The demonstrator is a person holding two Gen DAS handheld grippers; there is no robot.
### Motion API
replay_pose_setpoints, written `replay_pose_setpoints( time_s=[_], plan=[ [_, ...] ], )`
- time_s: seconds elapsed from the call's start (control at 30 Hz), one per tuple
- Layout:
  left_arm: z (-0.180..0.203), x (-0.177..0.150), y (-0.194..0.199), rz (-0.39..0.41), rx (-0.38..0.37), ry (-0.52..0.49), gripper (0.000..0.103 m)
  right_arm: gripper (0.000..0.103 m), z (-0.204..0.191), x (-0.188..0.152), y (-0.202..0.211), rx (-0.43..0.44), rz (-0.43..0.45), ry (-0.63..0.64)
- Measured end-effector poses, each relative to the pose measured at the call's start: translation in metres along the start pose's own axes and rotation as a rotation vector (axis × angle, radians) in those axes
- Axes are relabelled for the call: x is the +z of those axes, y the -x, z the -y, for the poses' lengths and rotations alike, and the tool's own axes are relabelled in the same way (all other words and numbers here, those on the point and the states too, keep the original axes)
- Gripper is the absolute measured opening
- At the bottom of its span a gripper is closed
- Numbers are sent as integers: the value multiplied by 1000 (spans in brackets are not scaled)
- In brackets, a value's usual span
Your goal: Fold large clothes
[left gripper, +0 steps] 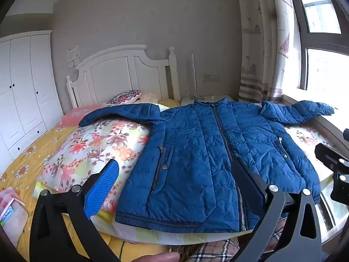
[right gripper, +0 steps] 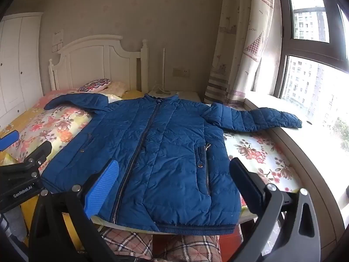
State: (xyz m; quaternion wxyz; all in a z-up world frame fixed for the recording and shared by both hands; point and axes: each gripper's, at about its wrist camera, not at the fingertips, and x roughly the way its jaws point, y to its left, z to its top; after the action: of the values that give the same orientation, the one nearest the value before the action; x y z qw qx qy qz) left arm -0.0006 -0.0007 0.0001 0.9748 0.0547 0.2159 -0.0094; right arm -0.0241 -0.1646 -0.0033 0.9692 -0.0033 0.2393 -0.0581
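A blue quilted zip jacket (left gripper: 196,150) lies front up and zipped on a floral quilt (left gripper: 93,146), collar toward the headboard, both sleeves spread out. Its right sleeve (left gripper: 298,111) reaches onto the window sill. It also shows in the right wrist view (right gripper: 157,152). My left gripper (left gripper: 174,179) is open and empty, held above the jacket's hem. My right gripper (right gripper: 174,179) is open and empty, also above the hem, and its black body shows in the left wrist view (left gripper: 333,166). The left gripper's body (right gripper: 24,172) shows in the right wrist view.
The bed has a white headboard (left gripper: 122,74) with pillows (left gripper: 126,97) at the far end. A white wardrobe (left gripper: 24,91) stands to the left. A window sill (right gripper: 305,152) and curtain (right gripper: 237,43) run along the right. Plaid-covered legs (right gripper: 174,246) are below the quilt edge.
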Motion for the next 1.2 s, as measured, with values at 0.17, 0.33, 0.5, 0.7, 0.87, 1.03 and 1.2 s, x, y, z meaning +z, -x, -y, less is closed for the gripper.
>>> replay_pose_setpoints(
  time_s=[0.17,0.33,0.5,0.7,0.87,1.03,1.2],
  plan=[
    [1,0,-1,-9,3,-13,99,101,2,0,-3,-5,10,2],
    [-5,-8,1,-11,2,-5,99,101,-3,-1,1,-7,1,7],
    [-7,-7,-3,-22,3,-8,99,101,-7,2,3,-2,-12,10],
    [-7,-7,-3,-26,5,-9,99,101,-6,-1,-3,12,-19,15],
    [-9,-10,-2,-26,2,-12,99,101,-7,-2,-1,12,-20,14],
    [-3,-8,-4,-28,5,-14,99,101,-7,-2,-1,13,-22,13],
    [-4,-10,-3,-25,3,-16,99,101,-8,-3,-1,14,-21,15]
  ],
)
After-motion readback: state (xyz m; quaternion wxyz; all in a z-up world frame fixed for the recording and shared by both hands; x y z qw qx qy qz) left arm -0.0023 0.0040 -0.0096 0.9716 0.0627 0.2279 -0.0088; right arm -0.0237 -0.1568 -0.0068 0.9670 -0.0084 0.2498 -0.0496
